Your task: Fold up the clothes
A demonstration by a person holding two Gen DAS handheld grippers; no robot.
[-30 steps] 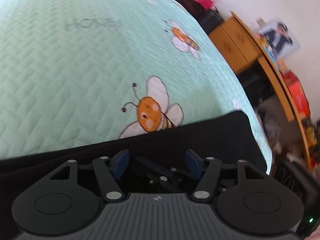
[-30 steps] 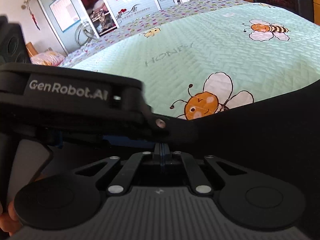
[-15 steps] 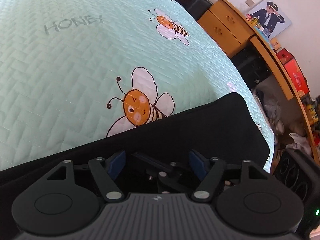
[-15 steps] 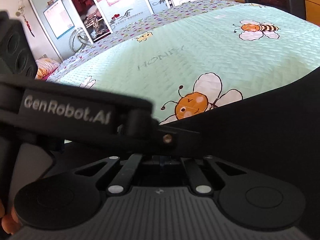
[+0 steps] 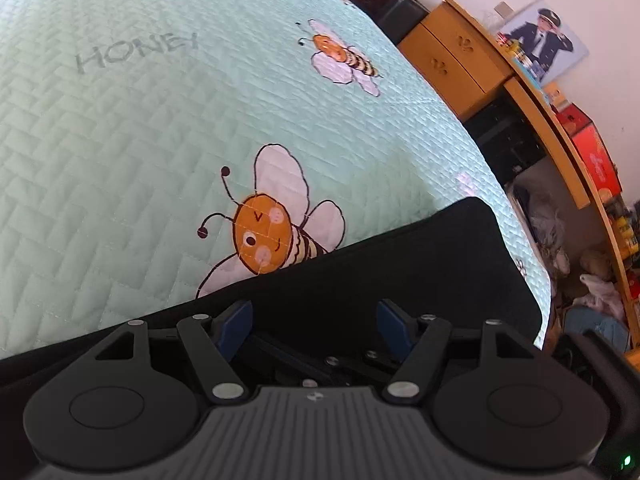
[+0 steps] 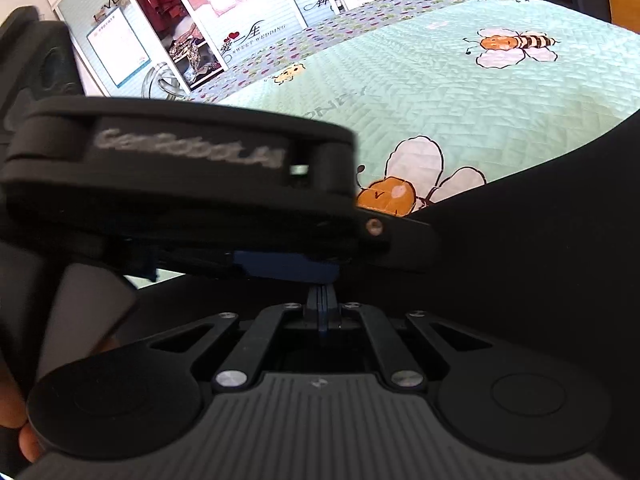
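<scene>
"HONEY" is being read on the quilt; "GenRobot.AI" on left gripper, held wide, empty. Right gripper is being kept fully closed; any grip on black garment cannot be told.

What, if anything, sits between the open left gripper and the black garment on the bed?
Nothing visible. The left gripper hangs open right over the black garment on the green bee quilt, with only dark fabric showing between its blue pads.

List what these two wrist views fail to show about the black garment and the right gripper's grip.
- Black garment: type and near edge, cut off behind the gripper body, left wrist view.
- Right gripper: shut; cloth between pads not discernible.
- Left gripper: blurred, hides part of the bedspread.
</scene>
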